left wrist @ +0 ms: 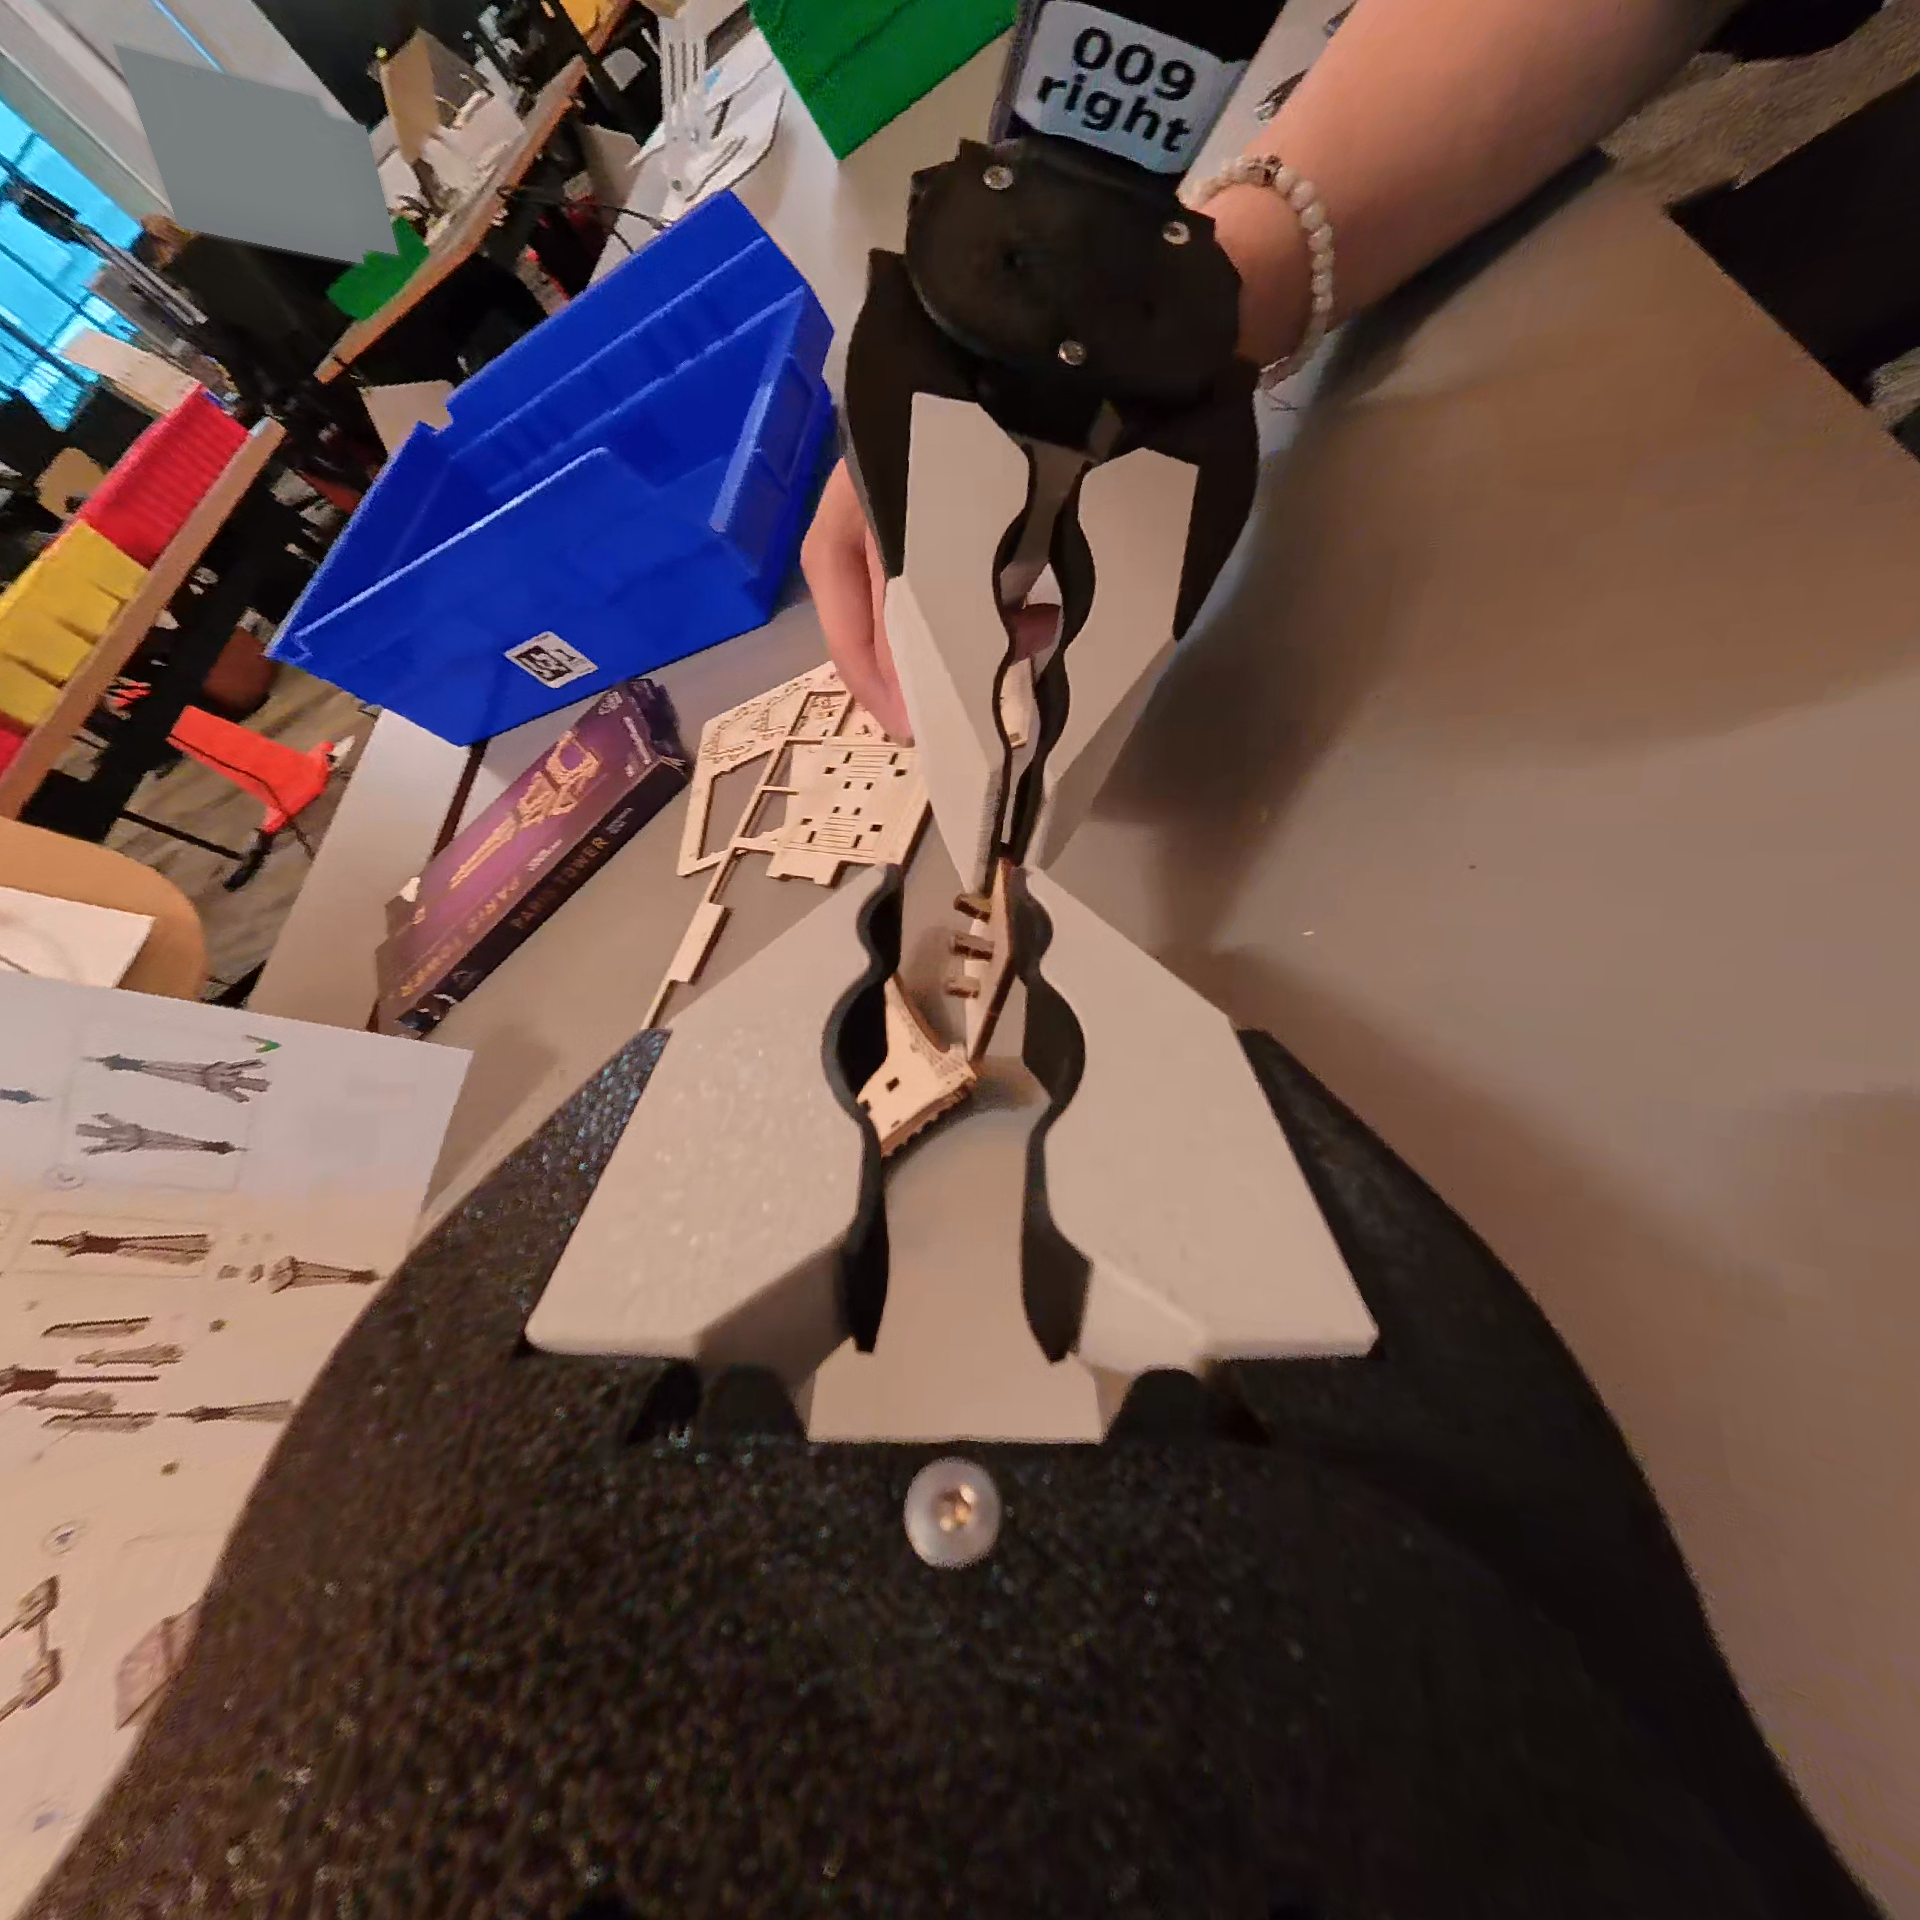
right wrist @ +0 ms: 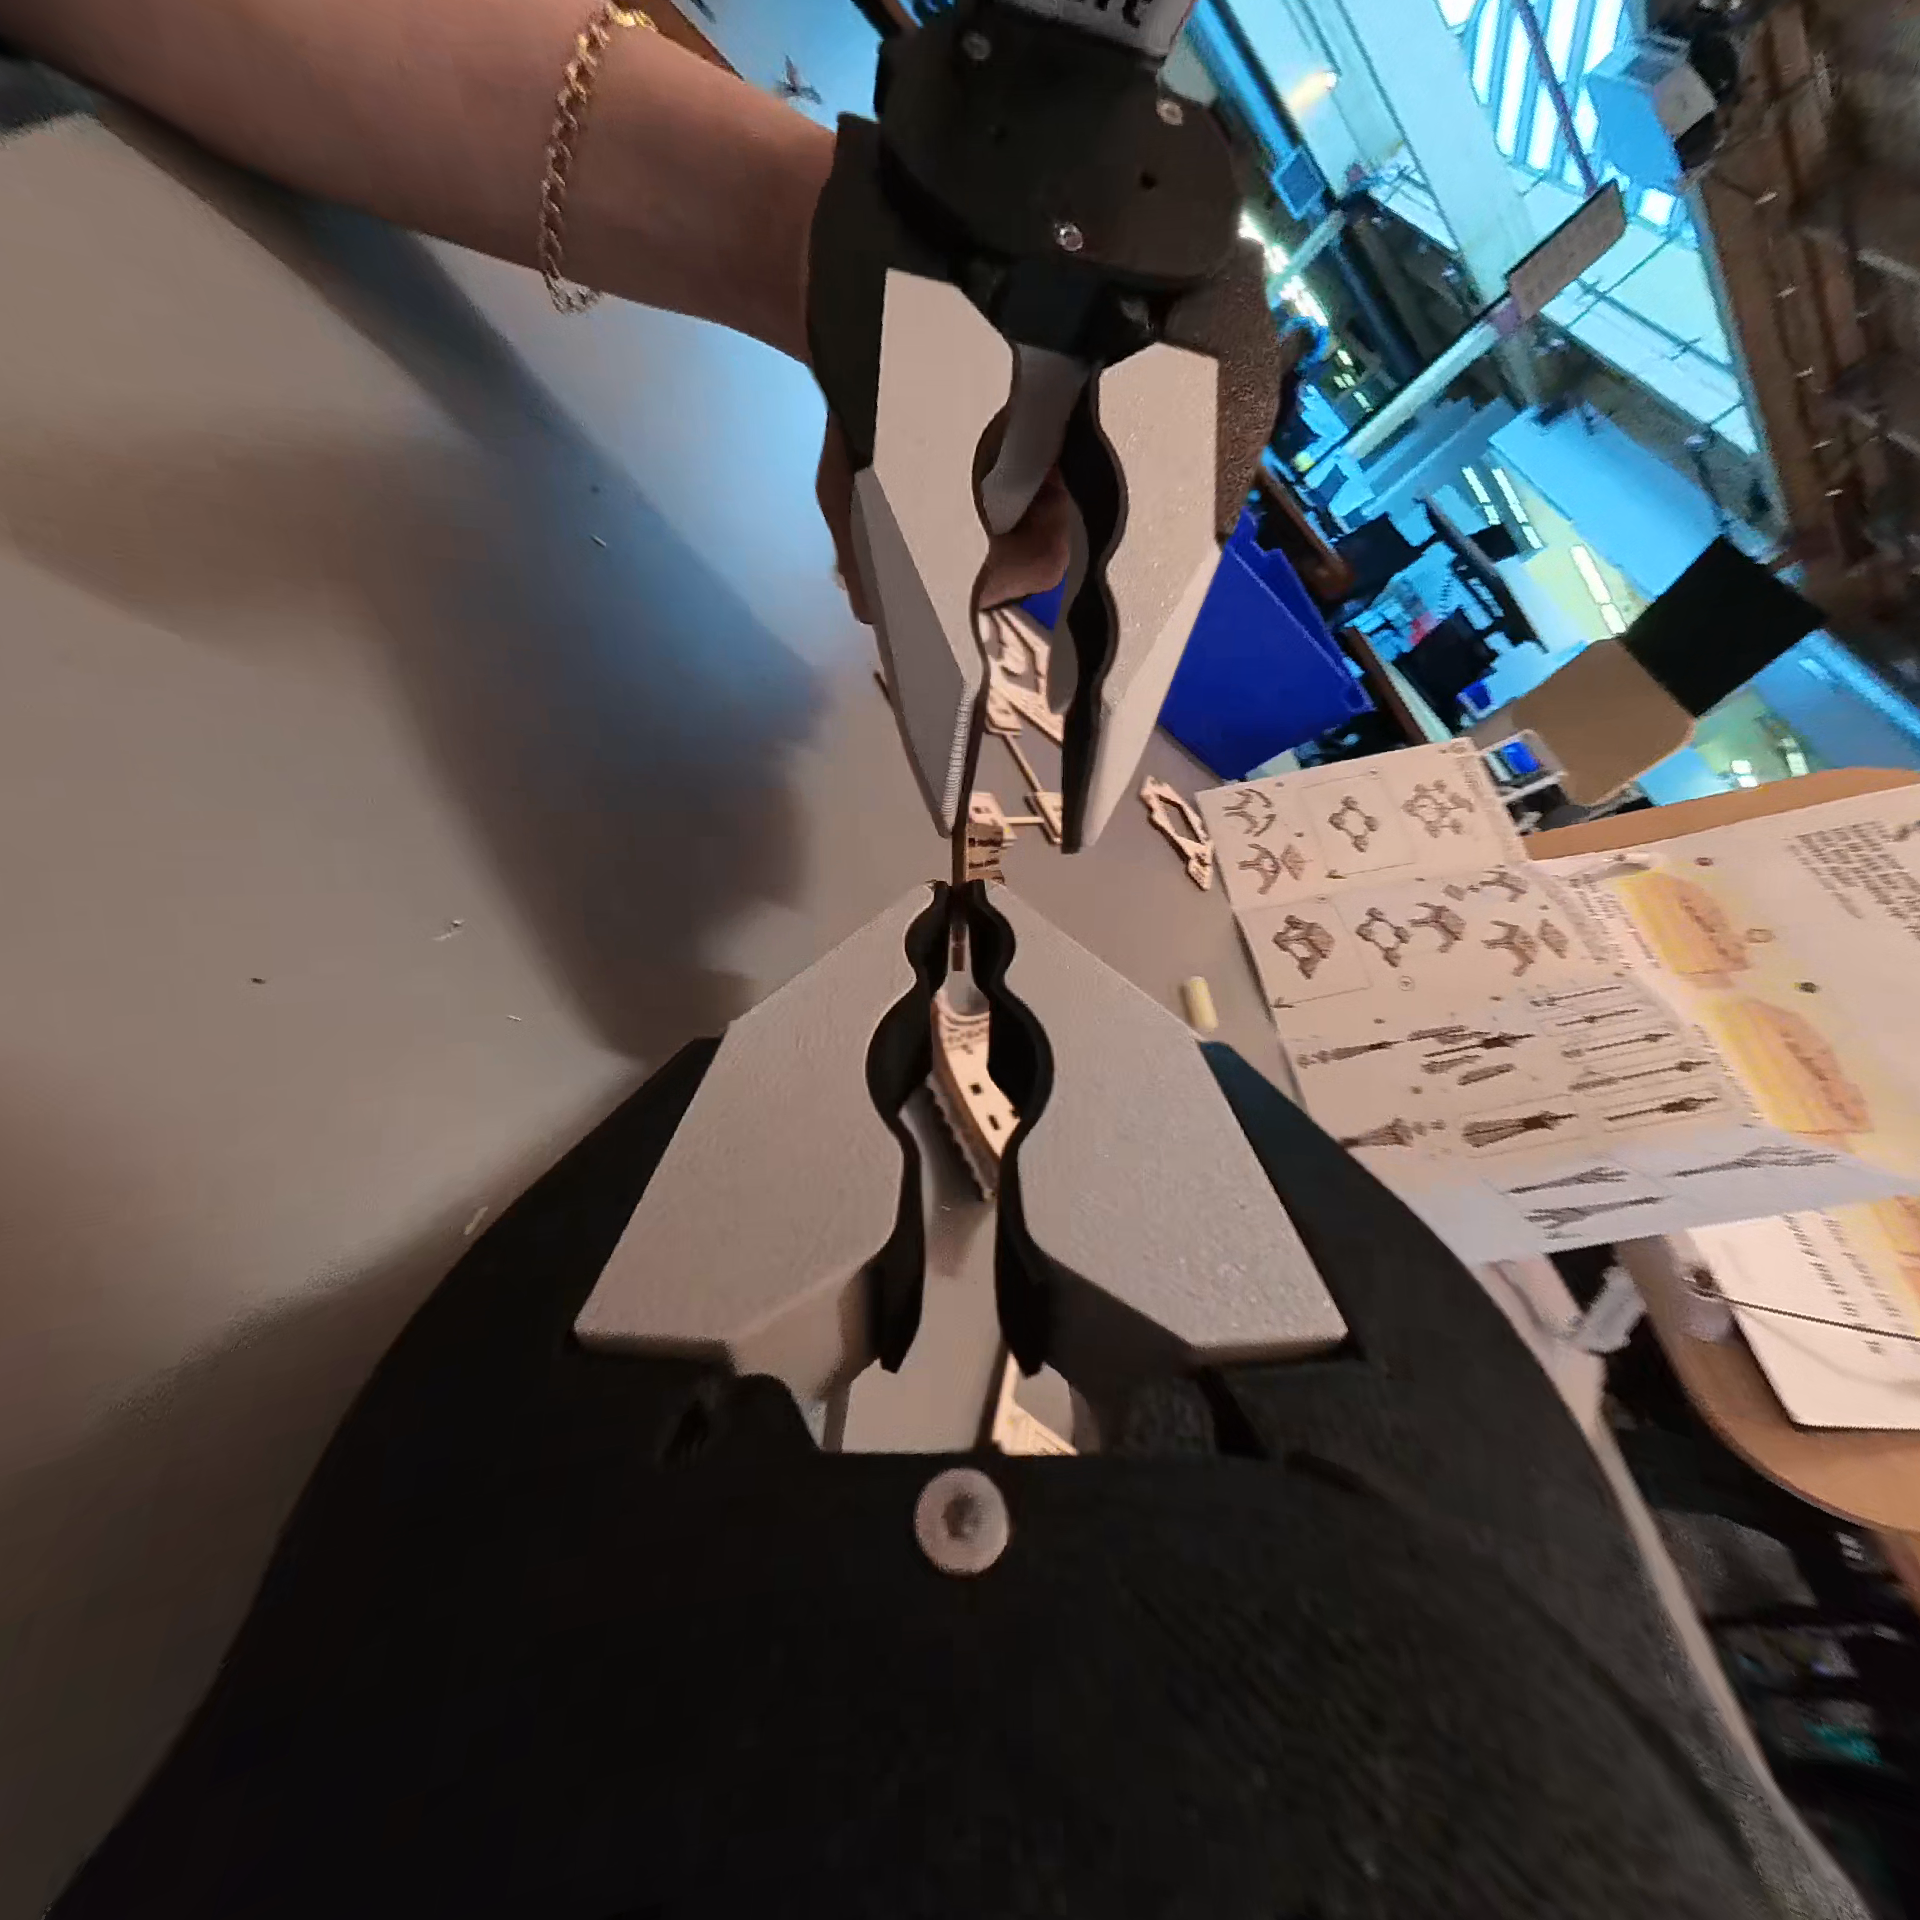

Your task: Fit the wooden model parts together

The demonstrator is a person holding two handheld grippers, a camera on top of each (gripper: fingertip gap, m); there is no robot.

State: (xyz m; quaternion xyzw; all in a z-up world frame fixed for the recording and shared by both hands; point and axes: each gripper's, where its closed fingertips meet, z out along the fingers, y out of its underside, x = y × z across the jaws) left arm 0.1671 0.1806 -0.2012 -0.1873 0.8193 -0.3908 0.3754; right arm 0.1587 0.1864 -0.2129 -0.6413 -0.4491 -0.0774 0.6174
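In the left wrist view my left gripper [left wrist: 961, 888] is narrowed on a pale wooden assembly. This is a curved arch part [left wrist: 914, 1081] joined to a flat part with tabs [left wrist: 982, 945], and the two span the gap between the fingers. My right gripper [left wrist: 987, 868] comes down from above, tip to tip with the left. In the right wrist view my right gripper [right wrist: 966, 891] is shut on a thin wooden part [right wrist: 956, 935] seen edge-on, with a toothed curved piece [right wrist: 971, 1101] behind its tips. The left gripper [right wrist: 1016, 831] faces it from above.
On the grey table [left wrist: 1507, 831] lie a blue bin [left wrist: 582, 520], a purple box [left wrist: 530, 862], a wooden cut-out sheet [left wrist: 821, 800] and printed instruction sheets [right wrist: 1507, 987]. A loose wooden piece [right wrist: 1179, 831] and a small cream peg [right wrist: 1197, 1003] lie near the sheets. Less than 4 cm separates the two grippers' tips.
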